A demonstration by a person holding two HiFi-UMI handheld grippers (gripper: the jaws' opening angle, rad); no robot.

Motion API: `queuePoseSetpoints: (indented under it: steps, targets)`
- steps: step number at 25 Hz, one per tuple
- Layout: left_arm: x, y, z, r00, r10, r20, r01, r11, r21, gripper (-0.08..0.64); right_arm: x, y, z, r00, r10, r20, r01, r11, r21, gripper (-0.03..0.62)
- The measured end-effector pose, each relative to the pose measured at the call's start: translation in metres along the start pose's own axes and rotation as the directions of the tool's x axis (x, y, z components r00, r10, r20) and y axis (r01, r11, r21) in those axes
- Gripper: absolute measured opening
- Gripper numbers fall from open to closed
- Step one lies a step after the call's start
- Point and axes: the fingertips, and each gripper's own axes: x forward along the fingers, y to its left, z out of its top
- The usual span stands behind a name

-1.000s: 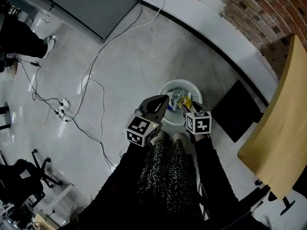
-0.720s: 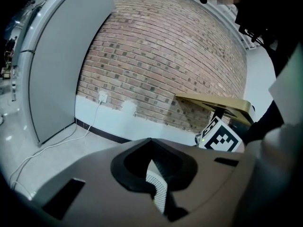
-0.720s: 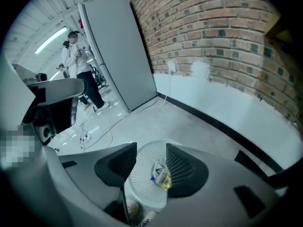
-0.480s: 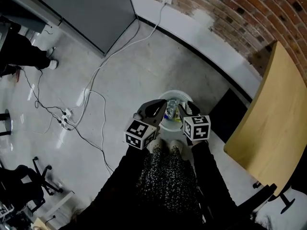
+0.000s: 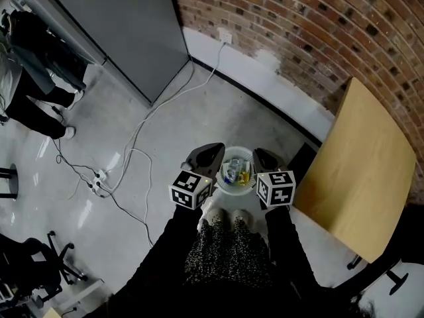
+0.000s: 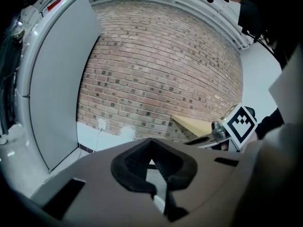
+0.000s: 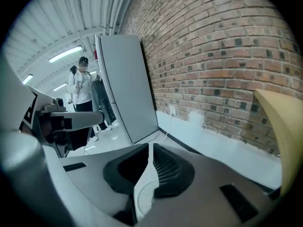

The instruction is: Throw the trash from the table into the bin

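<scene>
Head view: trash [image 5: 236, 171] already sitting inside the bin [image 5: 225, 188], down on the floor by the feet, near the table [image 5: 361, 171] corner. Left gripper [image 5: 213, 152] and right gripper [image 5: 265, 158] either side of the bin rim. Nothing showing on the table top.

Left gripper view: jaws pressed together, nothing between.

Right gripper view: just been closing, down to a thin slit, empty too.

Looks like wrappers and clear plastic, so probably light, crinkly, squashy. Best pinched at a crumpled fold.

Grey polished floor [image 5: 192, 111], white mesh bin [image 5: 233, 190] of trash standing near centre, white cables [image 5: 159, 108] trailing left to a power strip [image 5: 98, 176], wooden table [image 5: 358, 164] standing right
</scene>
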Motion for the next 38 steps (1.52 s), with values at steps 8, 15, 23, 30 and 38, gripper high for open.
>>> queuePoseSetpoints:
  steps: [8,15,23,30,38]
  targets:
    - [-0.031,-0.038,0.066,0.998,-0.004,0.066,0.002,1.0,0.024,0.003,-0.067,0.021,0.075,0.994,0.018,0.112,-0.012,0.998,-0.058,0.014]
    - [-0.049,-0.04,0.11,0.994,0.018,0.11,-0.024,0.998,0.056,0.003,-0.111,0.038,0.132,0.973,0.024,0.231,0.01,0.989,-0.149,0.012]
    - [-0.065,-0.044,0.148,0.984,0.036,0.175,-0.047,0.997,0.061,0.003,-0.147,0.047,0.177,0.949,0.038,0.313,0.022,0.982,-0.187,0.012]
    - [-0.08,-0.041,0.172,0.975,0.036,0.217,-0.055,0.995,0.081,0.003,-0.167,0.058,0.201,0.933,0.043,0.358,0.04,0.975,-0.22,0.012]
    - [-0.08,-0.047,0.177,0.975,0.011,0.221,-0.033,0.995,0.096,0.003,-0.171,0.056,0.198,0.939,0.035,0.341,0.038,0.978,-0.203,0.011]
